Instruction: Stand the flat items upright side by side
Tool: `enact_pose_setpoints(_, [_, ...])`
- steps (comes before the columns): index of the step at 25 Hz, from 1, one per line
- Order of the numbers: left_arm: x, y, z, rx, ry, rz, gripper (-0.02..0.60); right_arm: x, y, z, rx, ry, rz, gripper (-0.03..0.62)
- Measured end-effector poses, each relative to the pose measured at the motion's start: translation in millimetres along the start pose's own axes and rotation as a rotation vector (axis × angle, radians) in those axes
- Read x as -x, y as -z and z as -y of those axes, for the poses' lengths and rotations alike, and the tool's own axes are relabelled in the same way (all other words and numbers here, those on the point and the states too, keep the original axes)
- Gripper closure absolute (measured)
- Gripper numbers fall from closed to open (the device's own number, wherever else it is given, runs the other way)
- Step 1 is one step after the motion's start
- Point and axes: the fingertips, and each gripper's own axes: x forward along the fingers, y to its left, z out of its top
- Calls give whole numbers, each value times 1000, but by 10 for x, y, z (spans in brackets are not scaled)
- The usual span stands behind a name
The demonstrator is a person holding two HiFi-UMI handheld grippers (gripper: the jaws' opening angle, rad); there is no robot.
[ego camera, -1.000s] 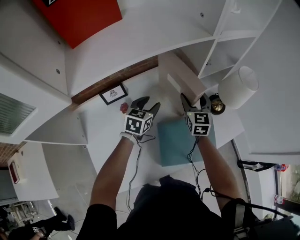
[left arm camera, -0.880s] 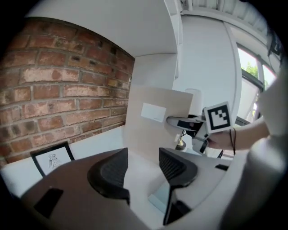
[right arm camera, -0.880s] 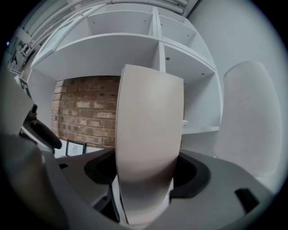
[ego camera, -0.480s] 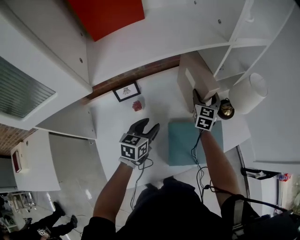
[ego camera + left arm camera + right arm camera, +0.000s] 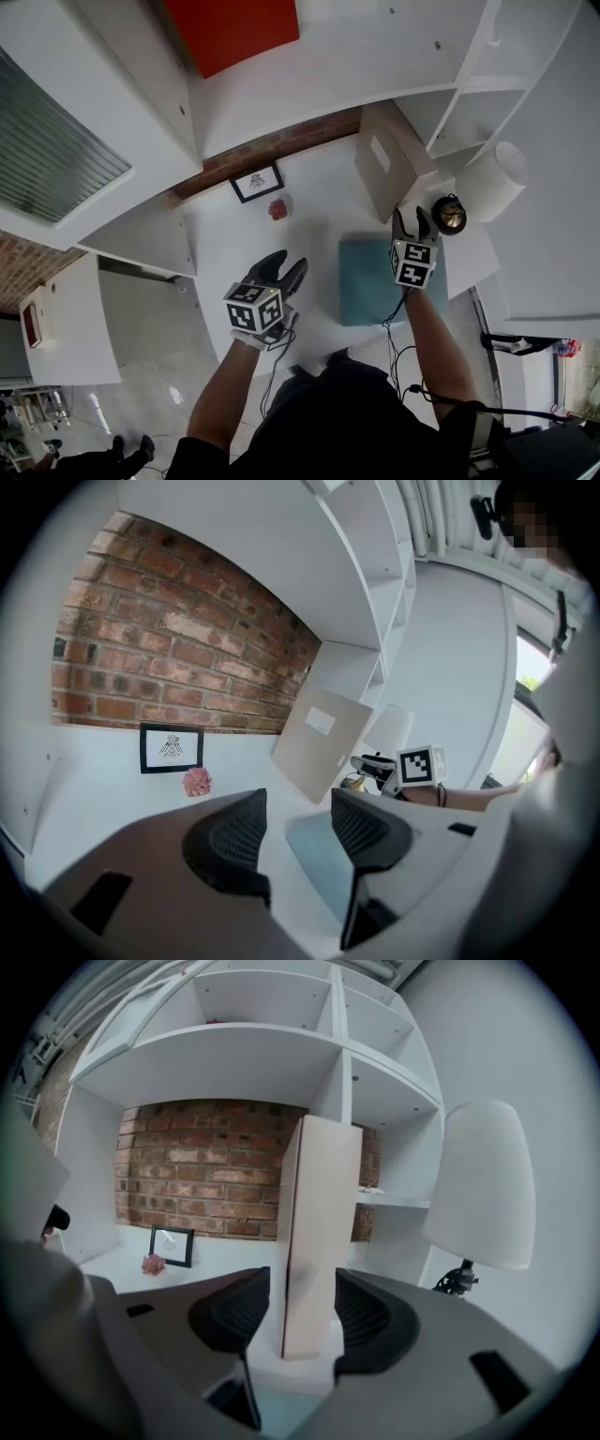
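Beige board (image 5: 384,159) standing, teal book (image 5: 370,281) flat by desk (image 5: 234,248) edge

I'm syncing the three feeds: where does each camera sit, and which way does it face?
Head view: above, looking down at the desk; both forearms, left gripper, right gripper.
Left gripper view: faces the brick wall; its open, empty jaws.
Right gripper view: faces the upright tan board, in line between its closing jaws, untouched.
Shared: tan board, picture frame.

beige board (image 5: 386,169) matt card; teal book (image 5: 367,283) matt cover; brick wall (image 5: 169,649) rough; shelf (image 5: 309,66) smooth white
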Motion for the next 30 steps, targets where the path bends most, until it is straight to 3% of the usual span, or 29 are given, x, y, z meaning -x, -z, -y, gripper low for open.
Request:
enact_pose_setpoints(6, [76,66,52,12,9,-4,370,-275,230,-232,62,-83,-93,381])
enact_pose_setpoints(17, [218,138,-165,60,-64,2,370,-704,99,-272,78,-96,-84,391])
enact_pose_setpoints(30, [202,42,-100,46,-19,28,370,-235,-106,-218,-14,-93,-32,393])
